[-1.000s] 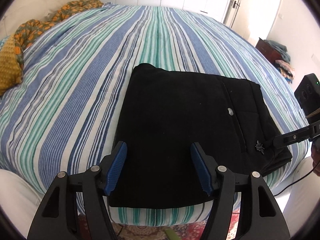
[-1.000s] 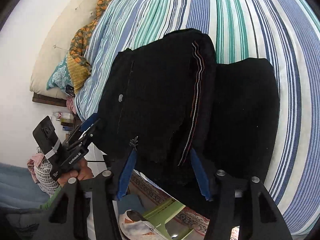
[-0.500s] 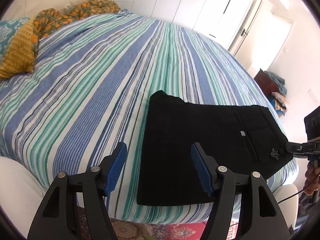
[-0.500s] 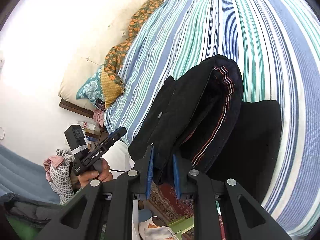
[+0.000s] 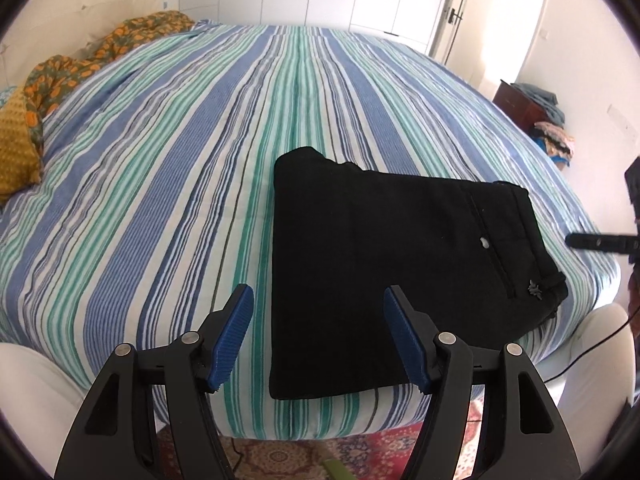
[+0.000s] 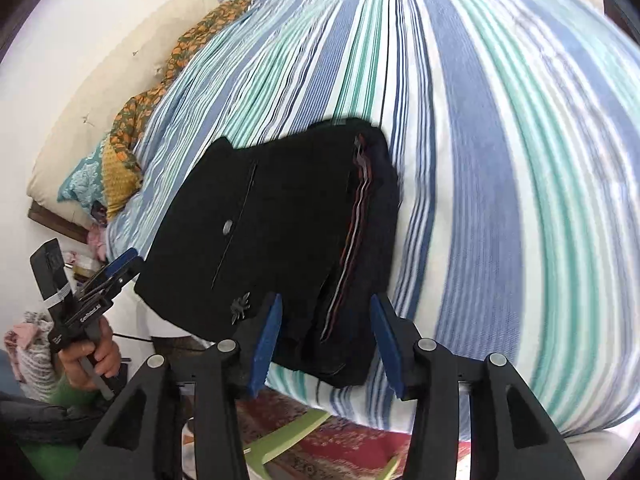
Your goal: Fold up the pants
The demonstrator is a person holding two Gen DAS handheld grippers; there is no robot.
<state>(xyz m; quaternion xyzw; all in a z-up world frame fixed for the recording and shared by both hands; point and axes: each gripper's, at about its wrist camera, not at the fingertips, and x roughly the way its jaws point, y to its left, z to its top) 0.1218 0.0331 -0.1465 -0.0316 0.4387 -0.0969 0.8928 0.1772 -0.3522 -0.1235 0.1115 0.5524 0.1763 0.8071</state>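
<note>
Black pants [image 5: 384, 264] lie folded in a compact stack at the striped bed's [image 5: 168, 184] near edge; left claw [image 5: 318, 334] and right claw [image 6: 326, 340] both spread, empty; folding looks essentially done.

white lettering on left hand-held gripper [image 6: 120, 270], unreadable

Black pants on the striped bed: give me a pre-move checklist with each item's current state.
1. Left gripper free of cloth: ok, jaws open, nothing between them.
2. Right gripper released: ok, jaws open on either side of the folded edge, not clamped.
3. Black pants folded into a compact rectangle: ok.
4. Pants fully supported on the striped bed: not ok, one corner overhangs the bed's near edge.
5. Layers aligned at the seam-stripe edge: cannot tell.
</note>
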